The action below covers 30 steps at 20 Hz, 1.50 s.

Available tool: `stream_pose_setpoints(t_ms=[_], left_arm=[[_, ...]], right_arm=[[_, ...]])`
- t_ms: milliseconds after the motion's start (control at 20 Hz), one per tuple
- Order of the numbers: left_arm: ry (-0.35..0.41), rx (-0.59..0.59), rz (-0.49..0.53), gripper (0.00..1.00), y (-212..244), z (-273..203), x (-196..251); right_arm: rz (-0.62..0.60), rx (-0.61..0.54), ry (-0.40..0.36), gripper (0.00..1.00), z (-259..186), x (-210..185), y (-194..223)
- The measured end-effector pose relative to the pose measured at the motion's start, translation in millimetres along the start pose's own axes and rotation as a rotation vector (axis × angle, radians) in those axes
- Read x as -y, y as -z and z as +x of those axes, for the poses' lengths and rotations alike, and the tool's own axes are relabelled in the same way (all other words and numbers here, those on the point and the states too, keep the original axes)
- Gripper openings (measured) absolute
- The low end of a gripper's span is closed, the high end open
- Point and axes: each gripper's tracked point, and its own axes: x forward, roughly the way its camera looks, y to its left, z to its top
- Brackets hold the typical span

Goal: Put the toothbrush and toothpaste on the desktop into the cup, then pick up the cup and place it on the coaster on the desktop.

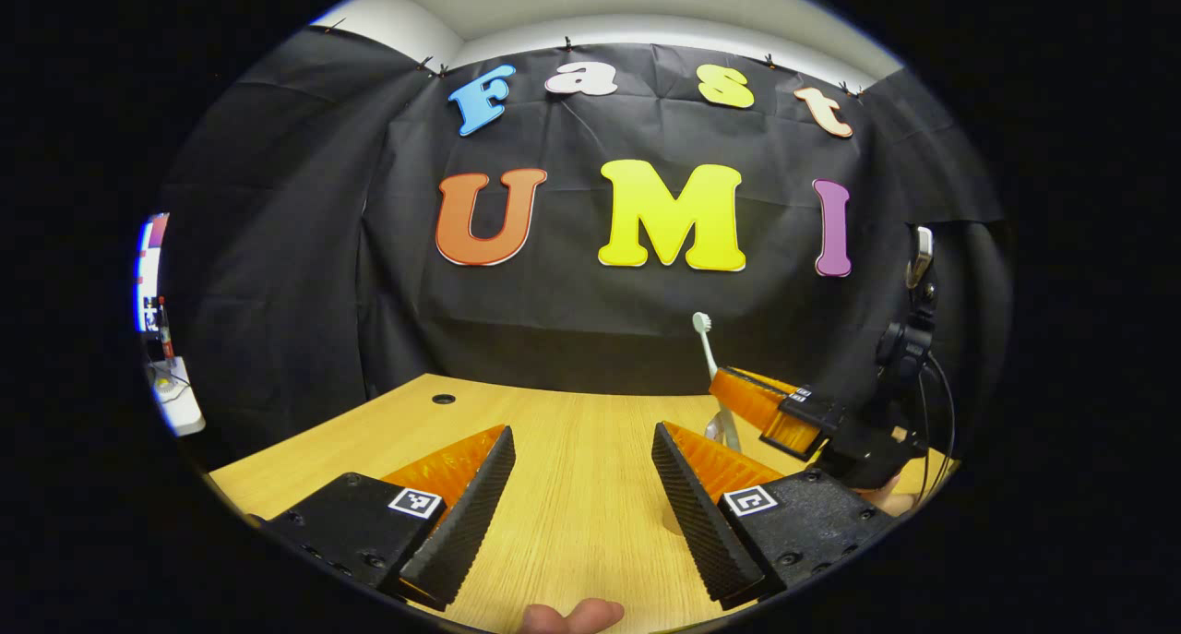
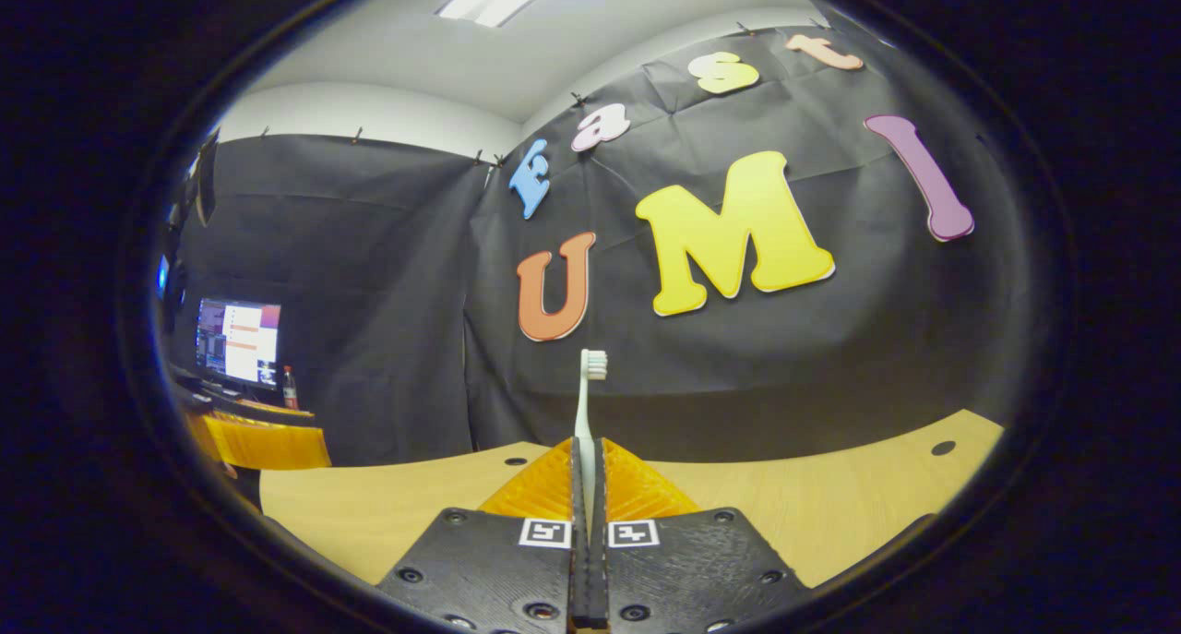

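Your right tool (image 2: 588, 486) is clamped on the toothbrush (image 2: 584, 403), whose bristled head stands upright above the fingertips. Your left tool (image 1: 583, 486) gapes wide and empty over the worktop (image 1: 581, 431).

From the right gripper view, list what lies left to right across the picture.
Monitor → bottle → toothbrush, standing upright in the right gripper with both fingers pressed on it → cable hole in the desktop.

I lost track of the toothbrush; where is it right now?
The toothbrush is clamped upright between the right gripper fingers, bristles up, above the wooden desktop; the left gripper view shows it at right.
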Motion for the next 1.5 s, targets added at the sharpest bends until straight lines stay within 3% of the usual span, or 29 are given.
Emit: stream_pose_setpoints(t_ms=[150,700,750,900,1000,1100,1250,1400,1500], left_arm=[[-0.025,-0.008,-0.001,0.95,1,0,-9],[-0.016,-0.023,-0.009,0.95,4,-2,-3],[-0.01,-0.023,-0.006,0.95,2,-3,-1],[-0.002,-0.04,-0.01,0.96,0,-2,14],[0.015,-0.071,-0.008,0.98,-5,-1,24],[0.082,-0.148,-0.016,0.98,-6,8,45],[0.129,-0.272,-0.042,0.98,-9,18,57],[0.173,-0.508,-0.058,0.98,-41,37,71],[0.173,-0.656,-0.032,0.98,-50,47,79]], right_arm=[[-0.019,0.013,0.043,0.0,-7,12,7],[-0.011,0.039,0.037,0.08,-25,8,-16],[-0.012,0.038,0.038,0.18,-31,7,-20],[-0.048,0.037,0.096,0.95,-56,18,-39],[-0.106,-0.007,0.199,0.97,-82,42,-45],[-0.105,-0.019,0.253,0.96,-122,55,-56],[-0.079,-0.032,0.244,0.96,-178,61,-63],[-0.111,-0.065,0.3,0.96,-249,88,-59],[-0.065,-0.074,0.349,0.96,-277,110,-53]])
